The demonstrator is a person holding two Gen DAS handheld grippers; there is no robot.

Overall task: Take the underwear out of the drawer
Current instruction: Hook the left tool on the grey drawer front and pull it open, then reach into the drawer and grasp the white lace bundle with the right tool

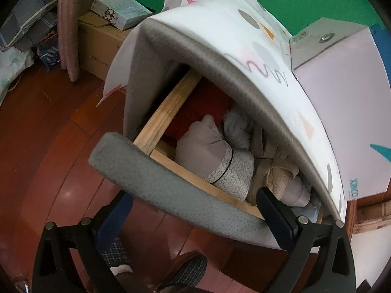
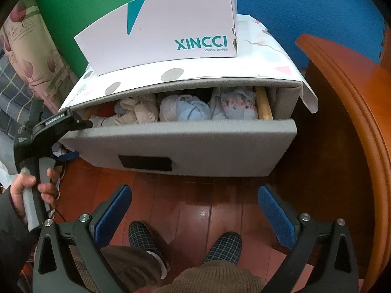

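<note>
A grey felt drawer stands pulled out of a low cabinet. Rolled underwear fills it: a cream roll, a light-blue roll and a white roll with pink print. The left wrist view looks down on a beige roll with a patterned waistband and a white roll. My left gripper is wide open astride the drawer front, one finger inside and one outside, at the drawer's left corner. My right gripper hangs open over the floor before the drawer, holding nothing.
A white shoe box lies on the cabinet's patterned top. A wooden furniture edge curves close on the right. The person's checked slippers stand on the wood floor. A cardboard box and bags sit left of the cabinet.
</note>
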